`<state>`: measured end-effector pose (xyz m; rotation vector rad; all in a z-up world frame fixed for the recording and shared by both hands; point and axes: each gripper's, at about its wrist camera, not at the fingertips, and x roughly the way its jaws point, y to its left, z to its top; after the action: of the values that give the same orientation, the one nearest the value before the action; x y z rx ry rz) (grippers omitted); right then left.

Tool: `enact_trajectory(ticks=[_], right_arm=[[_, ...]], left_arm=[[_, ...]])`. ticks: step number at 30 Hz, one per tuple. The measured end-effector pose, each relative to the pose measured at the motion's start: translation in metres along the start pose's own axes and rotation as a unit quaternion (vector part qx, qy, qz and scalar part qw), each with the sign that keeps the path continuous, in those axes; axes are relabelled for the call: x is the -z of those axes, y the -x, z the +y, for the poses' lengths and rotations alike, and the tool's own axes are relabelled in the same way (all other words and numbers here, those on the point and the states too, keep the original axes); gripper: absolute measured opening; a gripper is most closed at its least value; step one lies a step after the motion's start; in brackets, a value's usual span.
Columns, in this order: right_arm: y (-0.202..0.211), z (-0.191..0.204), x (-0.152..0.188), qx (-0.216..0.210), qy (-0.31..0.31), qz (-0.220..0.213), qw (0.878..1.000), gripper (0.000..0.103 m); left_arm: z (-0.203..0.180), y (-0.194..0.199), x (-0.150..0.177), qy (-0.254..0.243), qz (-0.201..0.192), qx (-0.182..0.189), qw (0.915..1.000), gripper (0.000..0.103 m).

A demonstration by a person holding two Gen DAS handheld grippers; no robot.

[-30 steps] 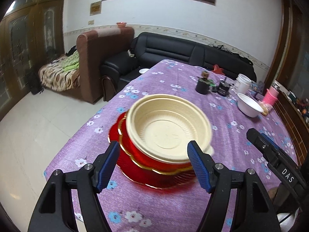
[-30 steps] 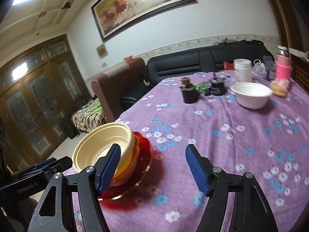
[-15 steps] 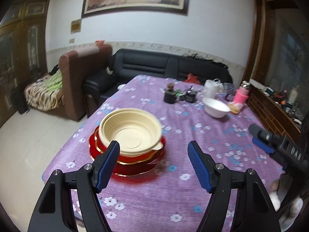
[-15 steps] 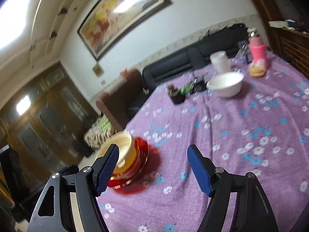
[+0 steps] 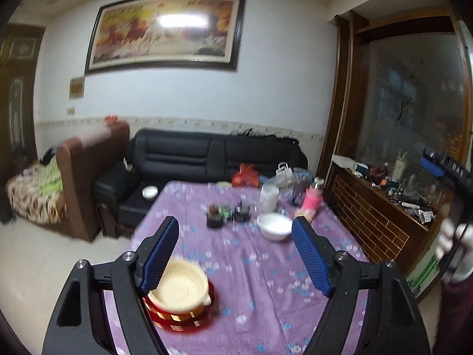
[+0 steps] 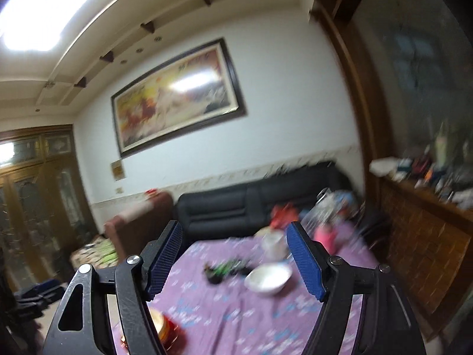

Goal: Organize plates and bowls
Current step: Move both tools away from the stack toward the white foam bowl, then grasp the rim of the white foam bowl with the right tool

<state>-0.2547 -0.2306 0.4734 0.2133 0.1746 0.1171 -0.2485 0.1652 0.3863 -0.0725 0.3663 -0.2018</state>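
Note:
A cream bowl [image 5: 181, 285] sits stacked on red, gold-rimmed plates [image 5: 177, 318] at the near left of the purple flowered table [image 5: 266, 281]. The stack shows partly in the right wrist view [image 6: 165, 330], behind my left finger. A white bowl [image 5: 274, 226] stands further back on the table, and it shows in the right wrist view [image 6: 267, 279]. My left gripper [image 5: 235, 256] is open and empty, raised well above and back from the stack. My right gripper [image 6: 233, 261] is open and empty, also raised high. The right gripper appears at the far right of the left wrist view [image 5: 443, 168].
Small dark items [image 5: 227, 214], a white cup [image 5: 269, 196] and a pink bottle [image 5: 312, 199] stand at the table's far end. A black sofa [image 5: 212, 159] and a brown armchair [image 5: 85, 183] lie beyond. A cluttered wooden cabinet [image 5: 384, 207] runs along the right.
Both grippers have pulled up and back from the stack, staying open. The stack now looks small and low in both views, and the views tilt up toward the wall and ceiling.

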Motion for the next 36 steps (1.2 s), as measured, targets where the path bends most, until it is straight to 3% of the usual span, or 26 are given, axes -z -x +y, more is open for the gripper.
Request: enact_trajectory(ticks=[4, 8, 11, 13, 16, 24, 30, 36], right_arm=[[0.019, -0.002, -0.092, 0.091, 0.041, -0.031, 0.995, 0.080], [0.040, -0.004, -0.175, 0.163, 0.060, -0.077, 0.982, 0.084], [0.045, -0.010, -0.220, 0.202, 0.049, -0.097, 0.973, 0.088], [0.039, -0.014, -0.228, 0.212, 0.042, -0.100, 0.971, 0.088], [0.015, -0.024, -0.214, 0.207, 0.033, -0.084, 0.974, 0.088], [-0.097, -0.065, -0.117, 0.216, 0.069, 0.045, 0.973, 0.088], [-0.174, -0.097, -0.058, 0.196, 0.061, 0.127, 0.970, 0.088], [-0.242, -0.125, 0.015, 0.164, 0.028, 0.204, 0.965, 0.088]], left_arm=[[-0.011, 0.006, -0.062, -0.046, -0.027, -0.056, 0.9970, 0.081], [-0.018, 0.004, -0.108, -0.073, -0.064, -0.121, 0.9880, 0.081], [-0.019, -0.005, -0.121, -0.077, -0.078, -0.137, 0.9845, 0.082], [-0.021, -0.020, -0.119, -0.080, -0.068, -0.131, 0.9859, 0.082], [-0.021, -0.054, -0.101, -0.072, -0.037, -0.106, 0.9911, 0.082], [-0.041, -0.155, -0.044, -0.059, 0.062, -0.030, 0.9959, 0.082], [-0.061, -0.248, -0.012, -0.031, 0.158, 0.021, 0.9867, 0.082], [-0.083, -0.324, 0.011, -0.028, 0.209, 0.028, 0.9771, 0.082]])
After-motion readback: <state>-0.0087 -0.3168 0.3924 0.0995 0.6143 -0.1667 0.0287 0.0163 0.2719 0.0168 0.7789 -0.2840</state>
